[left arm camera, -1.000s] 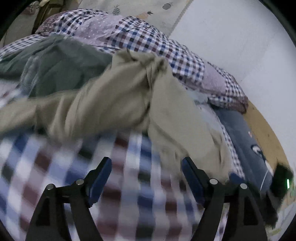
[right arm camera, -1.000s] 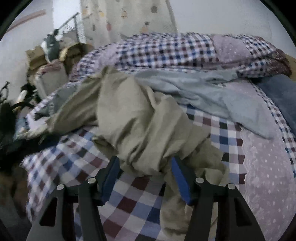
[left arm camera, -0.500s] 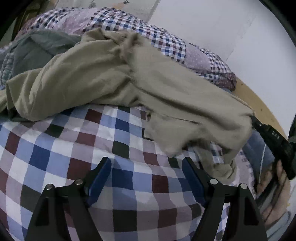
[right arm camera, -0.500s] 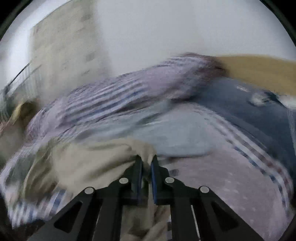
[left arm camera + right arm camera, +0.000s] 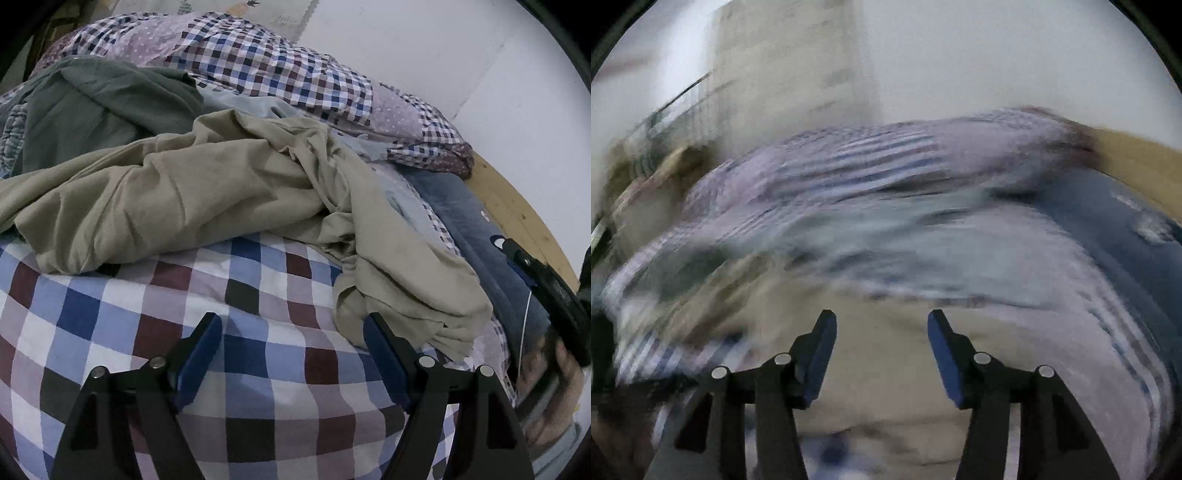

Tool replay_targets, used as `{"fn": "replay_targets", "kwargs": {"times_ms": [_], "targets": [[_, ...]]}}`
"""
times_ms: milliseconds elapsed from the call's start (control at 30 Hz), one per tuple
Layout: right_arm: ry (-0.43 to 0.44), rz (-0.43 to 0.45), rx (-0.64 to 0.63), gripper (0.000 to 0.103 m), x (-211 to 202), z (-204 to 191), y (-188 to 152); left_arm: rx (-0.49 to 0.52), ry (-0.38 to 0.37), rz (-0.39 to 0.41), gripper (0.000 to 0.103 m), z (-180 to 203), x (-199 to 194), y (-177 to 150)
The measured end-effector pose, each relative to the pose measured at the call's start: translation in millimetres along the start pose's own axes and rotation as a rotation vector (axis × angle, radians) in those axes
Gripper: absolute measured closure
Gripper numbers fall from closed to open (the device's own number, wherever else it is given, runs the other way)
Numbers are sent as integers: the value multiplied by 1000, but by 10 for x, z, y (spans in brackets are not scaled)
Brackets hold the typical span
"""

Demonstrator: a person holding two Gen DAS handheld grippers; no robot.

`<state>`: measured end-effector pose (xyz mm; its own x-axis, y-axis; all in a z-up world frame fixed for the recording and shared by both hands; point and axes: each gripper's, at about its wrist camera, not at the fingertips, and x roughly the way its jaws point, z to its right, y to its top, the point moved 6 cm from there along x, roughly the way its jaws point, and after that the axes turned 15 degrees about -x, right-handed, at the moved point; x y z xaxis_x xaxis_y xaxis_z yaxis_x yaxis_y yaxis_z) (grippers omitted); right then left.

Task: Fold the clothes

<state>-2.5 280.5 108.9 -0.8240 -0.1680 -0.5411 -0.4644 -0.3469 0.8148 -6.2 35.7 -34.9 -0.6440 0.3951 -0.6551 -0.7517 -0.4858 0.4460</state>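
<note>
Here is the beige garment (image 5: pixel 207 192), sprawled in a crumpled heap across the bed, on a checked quilt (image 5: pixel 236 332) of blue, maroon and white squares. The left gripper (image 5: pixel 291 354) hovers low over the quilt with its blue-padded jaws spread wide and nothing between them; its right finger sits just beside the garment's bunched lower end. The right gripper (image 5: pixel 881 350) is also spread and empty, over what looks like beige cloth, though its view is badly smeared (little there can be trusted).

The fabric looks like thin, soft woven cotton: matte, limp, full of deep creases and twisted folds near the middle. I judge it light and floppy; it will sag and drag rather than keep any shape, and it should not slip from padded jaws. The best hold seems to be an outer edge or corner, such as the loose hem by the left gripper, not the knotted centre, where several layers could be caught together.

Behind it lie a dark green garment (image 5: pixel 107 107) and a pale blue one (image 5: pixel 243 103), and to the right a navy pillow (image 5: pixel 480 240) against the wooden bed frame (image 5: pixel 517 210).
</note>
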Motion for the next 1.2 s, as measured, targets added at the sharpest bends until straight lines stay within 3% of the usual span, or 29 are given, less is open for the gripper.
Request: {"fn": "replay_targets", "kwargs": {"times_ms": [100, 233, 433, 500, 533, 567, 633, 767, 833, 933, 1033, 1133, 1200], "targets": [[105, -64, -175, 51, 196, -525, -59, -19, 1, 6, 21, 2, -5, 4], [176, -145, -287, 54, 456, -998, -182, -37, -5, 8, 21, 14, 14, 18], [110, -213, -341, 54, 744, -1135, -332, -49, -17, -1, 21, -23, -9, 17], [80, -235, -364, 62, 845, -1154, -377, -48, -18, -6, 21, -20, -7, 29], [70, -242, -365, 85, 874, -1148, -387, -51, -20, -7, 21, -30, -10, 40], [48, -240, -353, 100, 894, -1122, -378, -56, -22, -8, 21, -44, -14, 52], [-11, -178, -270, 101, 804, -945, -249, -71, -25, -8, 21, -80, -29, 68], [-149, 31, 41, 101, 318, -192, 81, -119, -48, -15, 21, -121, -25, 108], [-208, 45, 239, 98, 206, 290, -37, -124, -53, -19, 21, -133, -24, 112], [-265, -74, 458, 95, 292, 786, -469, -108, -44, -19, 21, -122, -11, 115], [-270, -155, 602, 90, 330, 1023, -765, -98, -37, -19, 21, -101, 17, 118], [-270, -150, 660, 50, 263, 1117, -836, -96, -40, -21, 21, -72, 48, 116], [-266, -85, 616, 44, 129, 1067, -685, -93, -49, -25, 21, -38, 82, 117]]}}
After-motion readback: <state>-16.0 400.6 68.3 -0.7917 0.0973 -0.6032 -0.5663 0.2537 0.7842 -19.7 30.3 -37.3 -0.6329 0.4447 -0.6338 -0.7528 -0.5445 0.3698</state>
